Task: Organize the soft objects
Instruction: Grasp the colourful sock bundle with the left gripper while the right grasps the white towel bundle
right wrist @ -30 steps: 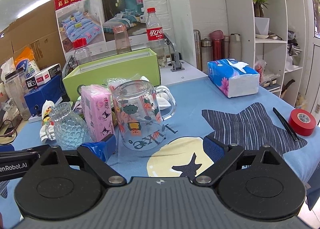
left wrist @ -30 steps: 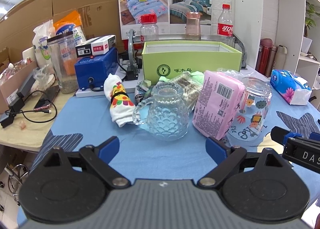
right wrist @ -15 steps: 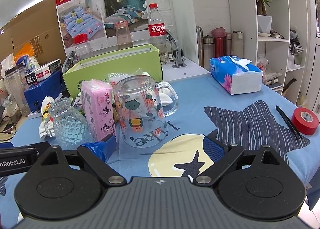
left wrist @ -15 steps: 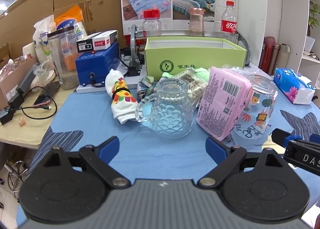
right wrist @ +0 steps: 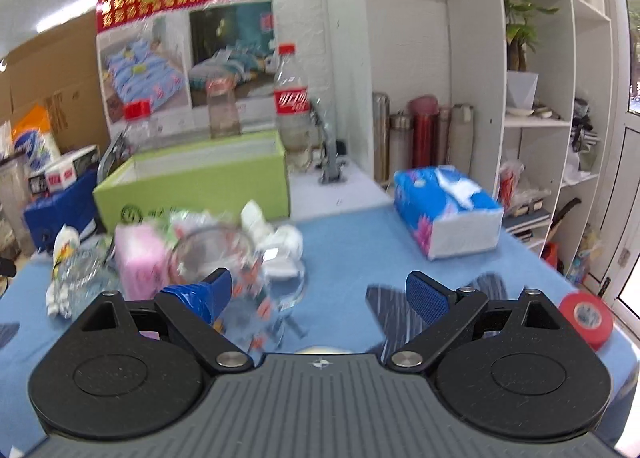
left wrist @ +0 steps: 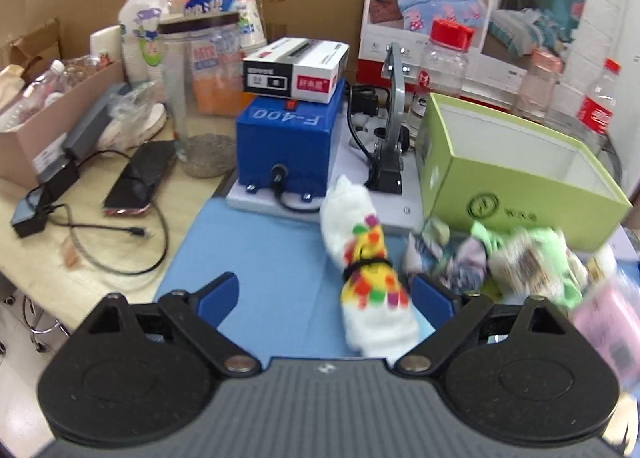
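The sock roll (left wrist: 370, 290), low centre of the frame, is being judged light and soft; the black band is being suggested for grasping. Both grippers' jaws are being kept open, empty.

- From my left wrist view, the rolled sock (left wrist: 370, 282) lies on the tablecloth (left wrist: 256, 258) at about 1 o'clock, just inside my right-hand fingertip.
- Behind it at 12 o'clock sits the sealer machine (left wrist: 286, 138), with a small carton (left wrist: 296, 68) on top.
- The open box (left wrist: 516, 174) stands at 2 o'clock; a heap of soft items (left wrist: 516, 258) lies before it.
- At 10 o'clock, a tall jar (left wrist: 200, 98) stands beside the machine.
- From my right wrist view, the tissue pack (right wrist: 448, 210) lies at 1 o'clock, the tape roll (right wrist: 586, 318) at 3 o'clock.
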